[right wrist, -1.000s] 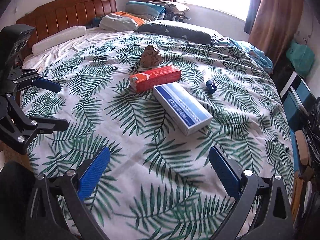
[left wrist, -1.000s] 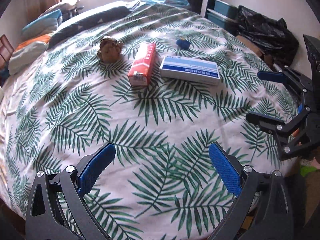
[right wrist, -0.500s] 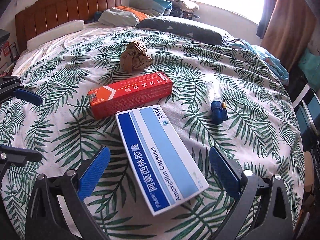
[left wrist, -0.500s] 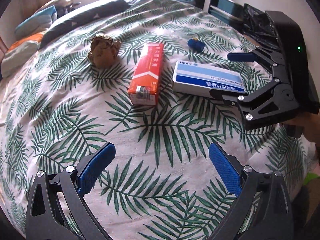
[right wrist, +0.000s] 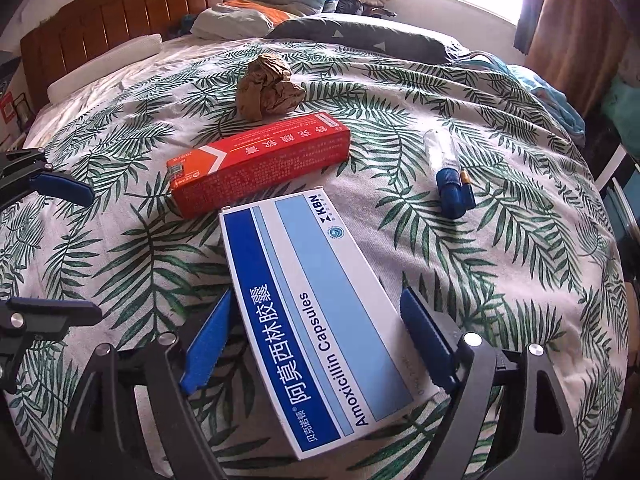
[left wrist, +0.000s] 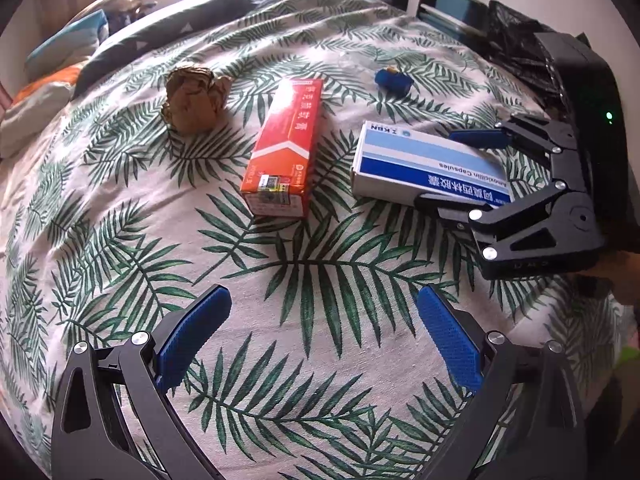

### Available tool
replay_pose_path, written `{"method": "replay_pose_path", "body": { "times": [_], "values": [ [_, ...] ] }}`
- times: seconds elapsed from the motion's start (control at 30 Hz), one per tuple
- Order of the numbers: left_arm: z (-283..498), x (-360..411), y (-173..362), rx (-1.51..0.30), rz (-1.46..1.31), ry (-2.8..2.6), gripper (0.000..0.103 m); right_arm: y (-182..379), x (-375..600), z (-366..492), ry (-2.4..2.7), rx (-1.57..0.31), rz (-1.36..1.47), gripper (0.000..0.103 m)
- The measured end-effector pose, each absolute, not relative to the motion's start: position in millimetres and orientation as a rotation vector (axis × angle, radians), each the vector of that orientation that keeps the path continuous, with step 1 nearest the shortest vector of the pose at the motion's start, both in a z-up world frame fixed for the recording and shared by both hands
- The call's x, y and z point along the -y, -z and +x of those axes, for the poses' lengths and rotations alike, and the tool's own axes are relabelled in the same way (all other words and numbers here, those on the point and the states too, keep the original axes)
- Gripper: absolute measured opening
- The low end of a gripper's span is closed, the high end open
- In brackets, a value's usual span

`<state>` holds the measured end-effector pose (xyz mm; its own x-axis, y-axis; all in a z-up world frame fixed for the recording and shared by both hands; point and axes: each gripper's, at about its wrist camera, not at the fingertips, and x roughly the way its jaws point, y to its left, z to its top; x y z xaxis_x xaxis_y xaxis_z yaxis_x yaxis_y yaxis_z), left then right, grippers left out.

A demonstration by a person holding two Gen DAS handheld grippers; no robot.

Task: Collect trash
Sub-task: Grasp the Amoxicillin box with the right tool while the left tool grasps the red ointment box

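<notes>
A blue-and-white capsule box [right wrist: 316, 312] lies on the leaf-print bedspread [right wrist: 120, 264]; it also shows in the left wrist view [left wrist: 424, 164]. My right gripper [right wrist: 316, 328] is open with its fingers on either side of the box's near end, close to its sides; it shows from the side in the left wrist view [left wrist: 452, 168]. A red carton [left wrist: 286, 146] [right wrist: 260, 162], a crumpled brown paper ball [left wrist: 194, 98] [right wrist: 268, 86] and a small blue-capped bottle [right wrist: 450, 172] [left wrist: 394, 80] lie farther off. My left gripper [left wrist: 324, 320] is open and empty above bare bedspread; it also shows in the right wrist view [right wrist: 56, 248].
Pillows [right wrist: 256, 16] and a dark bolster [right wrist: 360, 36] lie at the head of the bed by a wooden headboard [right wrist: 116, 20]. A black plastic bag [left wrist: 520, 52] and shelves stand beyond the bed's far edge in the left wrist view.
My right gripper has moved forward until its fingers straddle the capsule box, and they have narrowed. My left gripper has moved a little closer to the red carton.
</notes>
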<state>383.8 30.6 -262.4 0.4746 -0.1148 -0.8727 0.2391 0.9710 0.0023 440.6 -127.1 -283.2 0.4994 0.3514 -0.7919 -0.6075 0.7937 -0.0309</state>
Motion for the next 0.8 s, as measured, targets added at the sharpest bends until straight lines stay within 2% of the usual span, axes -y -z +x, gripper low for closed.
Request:
{"method": "replay_pose_path", "body": {
  "times": [0.37,0.4,0.43,0.8],
  "values": [
    [392.1,-28.5,261.9,-1.054,0.137,0.205,0.097,282.7,126.5,404.9,-0.587,-0.874,-0.334,0.087],
    [394.3,-29.3,261.5,-1.053,0.134,0.203,0.097,282.9,127.6,409.0,-0.59,-0.882,-0.316,0.085],
    [396.5,-30.1,260.9,-1.052,0.13,0.201,0.097,283.5,129.0,413.0,-0.595,-0.891,-0.295,0.071],
    [443.5,-19.2,257.0,-1.008,0.152,0.193,0.097,282.9,159.6,399.2,-0.429,-0.873,-0.261,0.071]
  ]
}}
